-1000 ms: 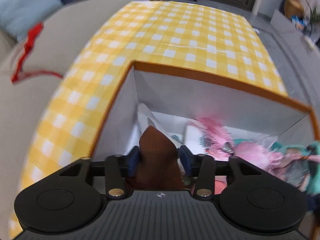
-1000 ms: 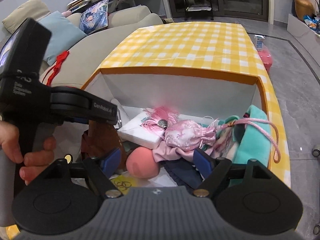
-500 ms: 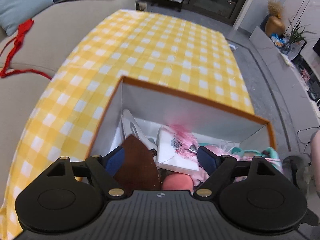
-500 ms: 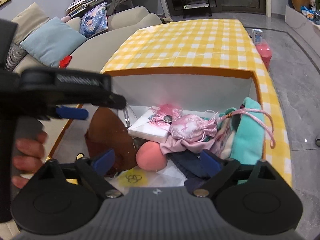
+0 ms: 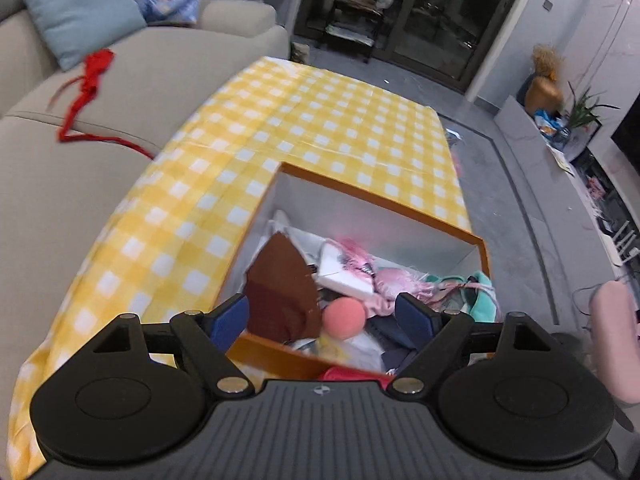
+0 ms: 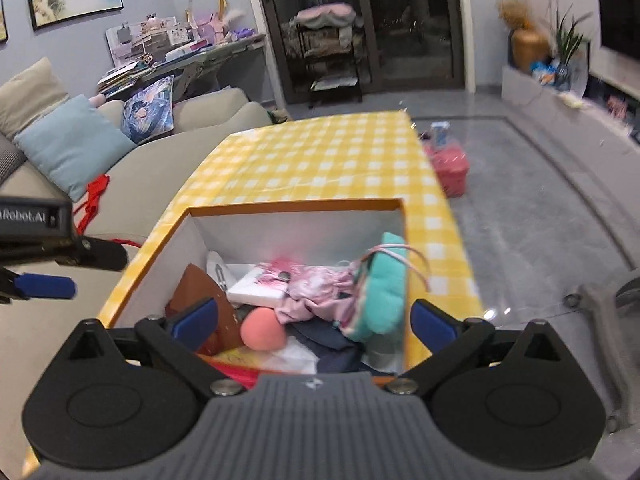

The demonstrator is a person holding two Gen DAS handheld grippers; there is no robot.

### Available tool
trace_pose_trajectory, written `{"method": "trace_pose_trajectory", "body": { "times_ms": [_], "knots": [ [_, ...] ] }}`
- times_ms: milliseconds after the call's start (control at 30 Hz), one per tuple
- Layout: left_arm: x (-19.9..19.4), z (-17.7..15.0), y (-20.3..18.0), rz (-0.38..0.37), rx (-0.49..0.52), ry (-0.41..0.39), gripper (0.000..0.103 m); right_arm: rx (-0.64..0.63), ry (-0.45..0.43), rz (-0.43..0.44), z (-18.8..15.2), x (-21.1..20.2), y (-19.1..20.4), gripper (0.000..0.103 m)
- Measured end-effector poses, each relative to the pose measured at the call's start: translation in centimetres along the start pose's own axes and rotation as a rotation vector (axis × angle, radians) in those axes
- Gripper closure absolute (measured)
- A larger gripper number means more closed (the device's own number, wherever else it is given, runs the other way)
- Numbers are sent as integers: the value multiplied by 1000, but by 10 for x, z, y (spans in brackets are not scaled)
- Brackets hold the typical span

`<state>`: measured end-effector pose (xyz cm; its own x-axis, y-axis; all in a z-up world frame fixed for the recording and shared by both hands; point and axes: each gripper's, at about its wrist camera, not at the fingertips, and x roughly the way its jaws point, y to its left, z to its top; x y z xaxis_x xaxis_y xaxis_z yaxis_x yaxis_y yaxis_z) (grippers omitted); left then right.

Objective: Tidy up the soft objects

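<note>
- The left gripper (image 5: 322,314) hangs above the near edge of the box (image 5: 384,200), its blue fingers (image 5: 230,316) spread wide and holding nothing.
- The right gripper (image 6: 314,322) also hangs over the box (image 6: 296,206), its jaws wide apart and empty.
- The box, orange-rimmed and white inside, sits on a yellow checked tablecloth (image 6: 320,160).
- Inside, a brown piece (image 5: 282,276) leans against the left wall.
- A pink ball (image 5: 344,317) lies just right of the brown piece, near the front.
- A white pack (image 6: 260,290) lies farther back, with a pink tassel (image 6: 280,270) on it.
- A pink satin pouch (image 6: 320,286) lies in the middle; a teal plush (image 6: 384,284) stands against the right wall.
- A grey sofa (image 5: 80,120) stands left of the table, with a red cord (image 5: 86,90) on it.
</note>
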<state>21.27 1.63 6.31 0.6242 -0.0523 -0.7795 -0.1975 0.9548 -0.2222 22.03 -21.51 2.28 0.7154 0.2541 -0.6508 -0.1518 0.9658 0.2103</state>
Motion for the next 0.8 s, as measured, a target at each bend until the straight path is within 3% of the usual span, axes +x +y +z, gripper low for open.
{"method": "trace_pose_trajectory", "body": {
  "times_ms": [100,300,567,633,800],
  "knots": [
    [-23,-15,-5,41,61,-37,6,-41,-28,-37,-14,-26,5,3],
    [-69,-51,4,33,118,-137,6,-96,-14,-72,-55,-73,23,3],
    [-106,-110,32,109,151,-244,6,7,-4,-39,-100,-101,32,3],
    [-109,-130,37,96,169,-259,6,10,-7,-50,-110,-106,38,3],
    [-96,-172,46,11,256,-244,6,-54,-61,-183,-129,-119,51,3]
  ]
}}
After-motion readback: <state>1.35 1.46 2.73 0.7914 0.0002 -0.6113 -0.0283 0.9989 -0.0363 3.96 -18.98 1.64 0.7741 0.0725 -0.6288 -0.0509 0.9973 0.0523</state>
